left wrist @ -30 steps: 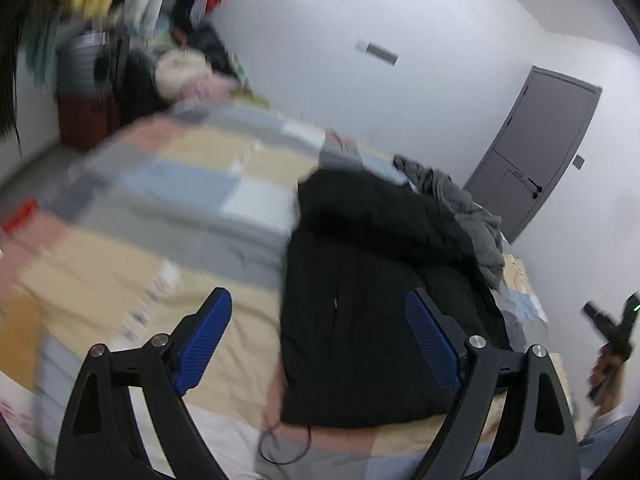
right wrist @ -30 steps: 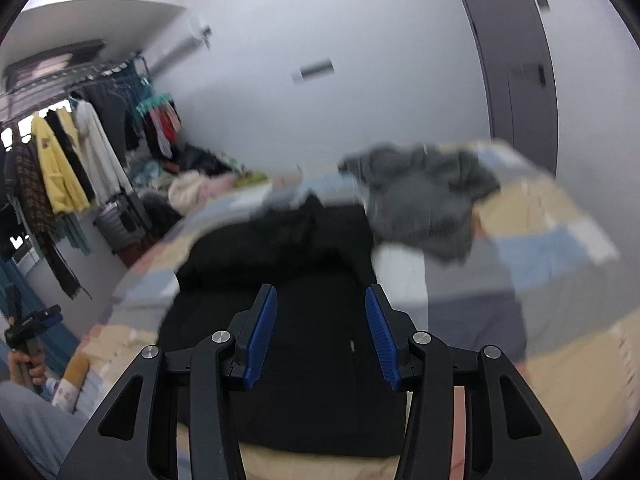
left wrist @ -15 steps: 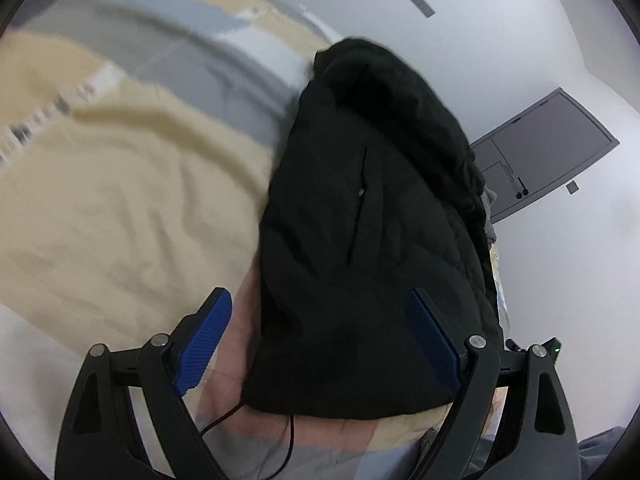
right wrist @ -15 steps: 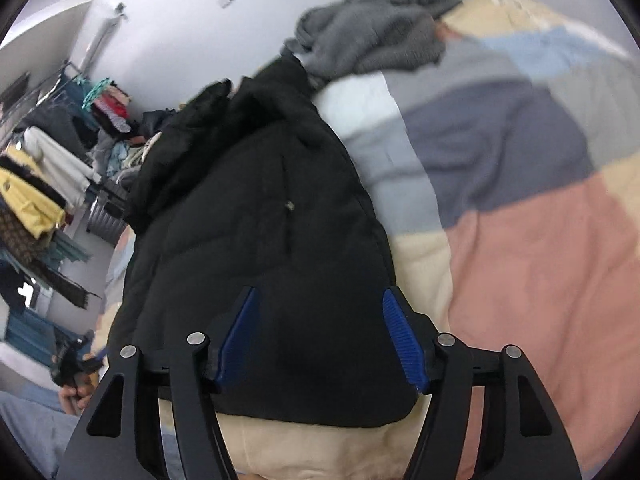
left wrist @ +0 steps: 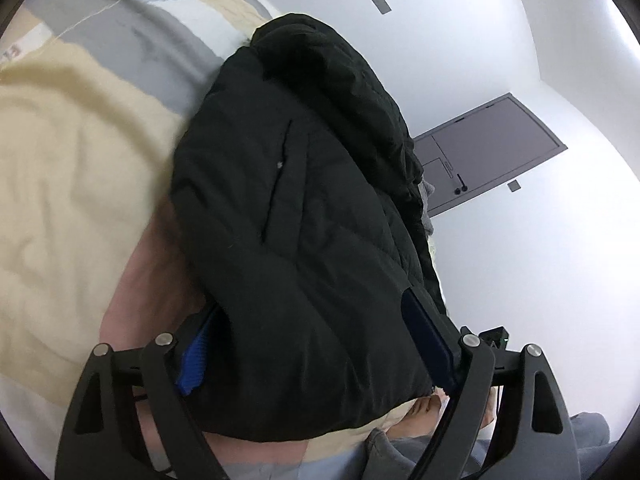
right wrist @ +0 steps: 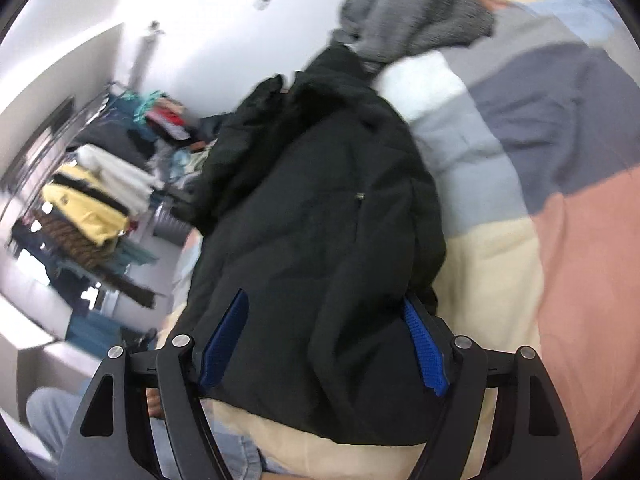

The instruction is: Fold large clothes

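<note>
Your left gripper (left wrist: 316, 344) is spread wide across the near hem of the black jacket (left wrist: 304, 216), its jaws just narrowing, the fabric bulging between the pads. Your right gripper (right wrist: 320, 340) has just been widening and also straddles the hem. The jacket lies on the patchwork bedspread (right wrist: 568, 264); beyond it a grey sweater (right wrist: 420, 28), then the wall.

Jacket (left wrist: 304, 240) black. Bedspread (right wrist: 560, 264) patchwork: cream, pink, grey, lt blue, white blocks. Sweater (right wrist: 420, 28) grey. Gripper pads (right wrist: 424, 348) blue, frames black. Door (left wrist: 488, 156) grey, walls white.
</note>
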Motion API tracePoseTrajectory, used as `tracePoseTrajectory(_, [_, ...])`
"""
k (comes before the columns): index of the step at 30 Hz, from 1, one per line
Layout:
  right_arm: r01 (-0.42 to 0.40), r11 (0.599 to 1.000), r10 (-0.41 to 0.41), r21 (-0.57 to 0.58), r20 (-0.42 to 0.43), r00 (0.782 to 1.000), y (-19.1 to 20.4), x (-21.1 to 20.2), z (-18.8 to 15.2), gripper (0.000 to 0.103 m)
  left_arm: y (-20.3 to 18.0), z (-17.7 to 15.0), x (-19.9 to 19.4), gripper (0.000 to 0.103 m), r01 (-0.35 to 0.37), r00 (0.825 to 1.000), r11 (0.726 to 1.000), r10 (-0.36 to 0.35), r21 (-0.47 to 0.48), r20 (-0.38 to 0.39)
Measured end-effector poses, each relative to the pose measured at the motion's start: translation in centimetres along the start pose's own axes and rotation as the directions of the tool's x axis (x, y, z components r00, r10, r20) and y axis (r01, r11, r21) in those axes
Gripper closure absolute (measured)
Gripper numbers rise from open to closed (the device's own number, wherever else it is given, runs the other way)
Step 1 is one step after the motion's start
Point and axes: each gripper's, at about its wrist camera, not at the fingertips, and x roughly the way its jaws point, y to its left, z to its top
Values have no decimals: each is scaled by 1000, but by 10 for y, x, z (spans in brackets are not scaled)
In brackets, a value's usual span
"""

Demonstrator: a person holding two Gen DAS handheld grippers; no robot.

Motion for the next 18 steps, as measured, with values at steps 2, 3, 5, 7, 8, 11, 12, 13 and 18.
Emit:
tracePoseTrajectory(2, [68, 998, -67, 4, -22, 997, -6, 5, -2, 27, 0, 0, 7, 22, -43, 999, 999, 43, 2, -14])
tracePoseTrajectory(3, [114, 993, -114, 9, -38, 993, -11, 9, -4, 27, 2, 1, 14, 22, -82, 996, 997, 82, 2, -22])
tracePoseTrajectory(5, [199, 980, -199, -7, -57, 978, -18, 15, -7, 27, 8, -1, 19, 25, -133, 991, 991, 132, -2, -34])
tracePoseTrajectory(7, [226, 974, -226, -10, -79, 971, -25, 21, -10, 27, 17, -6, 23, 26, -180, 983, 984, 180, -7, -48])
tracePoseTrajectory(8, [204, 979, -202, 10, -95, 975, -28, 23, -12, 27, 20, -8, 25, 26, -183, 982, 983, 183, -12, -51])
tracePoseTrajectory(11, [145, 989, -144, 2, -126, 982, -24, 27, -12, 27, 18, -11, 29, 26, -178, 983, 984, 177, -11, -48])
tracePoseTrajectory(12, [131, 991, -131, -7, -136, 982, -21, 30, -13, 27, 17, -12, 28, 26, -177, 983, 984, 176, -11, -49])
tracePoseTrajectory(13, [136, 991, -137, -20, -134, 981, -19, 31, -14, 27, 16, -12, 29, 29, -180, 983, 984, 179, -9, -50])
tracePoseTrajectory(18, [128, 991, -131, -32, -126, 983, -12, 35, -11, 61, 10, -12, 32, 56, -173, 984, 985, 172, -20, -49])
